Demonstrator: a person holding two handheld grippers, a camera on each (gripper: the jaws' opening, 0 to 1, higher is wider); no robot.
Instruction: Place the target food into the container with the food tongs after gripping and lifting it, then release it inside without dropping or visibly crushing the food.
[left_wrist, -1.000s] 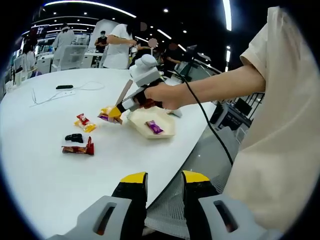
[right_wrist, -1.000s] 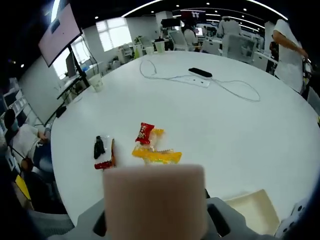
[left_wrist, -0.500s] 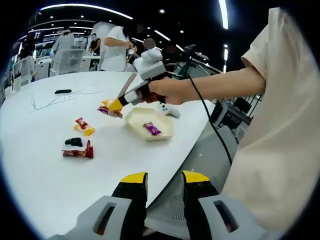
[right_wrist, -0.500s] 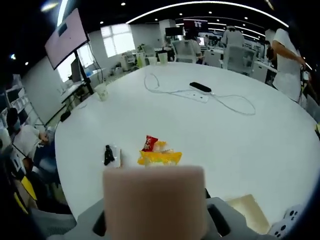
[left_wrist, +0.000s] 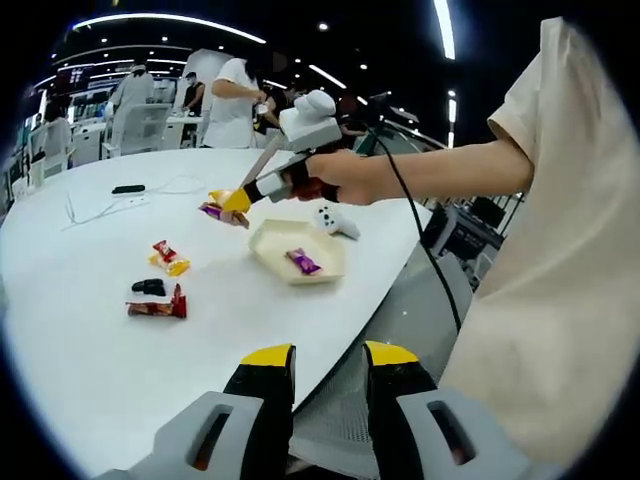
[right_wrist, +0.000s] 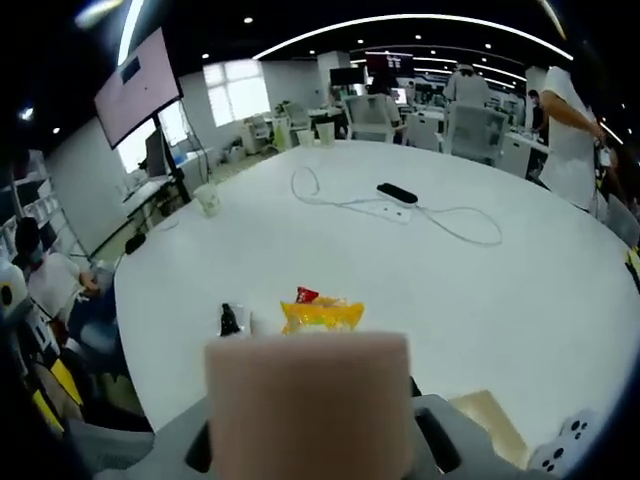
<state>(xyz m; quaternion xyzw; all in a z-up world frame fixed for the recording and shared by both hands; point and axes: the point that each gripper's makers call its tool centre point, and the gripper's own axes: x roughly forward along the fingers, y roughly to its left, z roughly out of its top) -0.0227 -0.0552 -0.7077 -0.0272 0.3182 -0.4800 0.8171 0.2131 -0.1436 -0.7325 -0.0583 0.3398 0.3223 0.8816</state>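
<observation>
My right gripper (left_wrist: 238, 201), held in a person's hand, is shut on beige food tongs (right_wrist: 308, 400). The tongs' tip pinches a yellow and purple snack packet (left_wrist: 220, 207), which hangs above the white table just left of the container. In the right gripper view the packet (right_wrist: 321, 316) shows just past the tongs. The container is a cream tray (left_wrist: 272, 241) with a purple candy (left_wrist: 303, 262) inside; its corner (right_wrist: 490, 422) shows low right. My left gripper (left_wrist: 328, 362) stands open past the table's near edge, nothing between its yellow tips.
On the table lie a red and yellow packet (left_wrist: 166, 257), a black piece (left_wrist: 148, 287) and a red packet (left_wrist: 156, 305). A white game controller (left_wrist: 335, 221) sits beyond the tray. A black remote (right_wrist: 397, 192), a cable and a cup (right_wrist: 208, 198) lie farther off. People stand behind.
The right gripper has risen with the tongs and the snack packet, lifting it off the table. The loose packets look smaller below. The left gripper has stayed put.
</observation>
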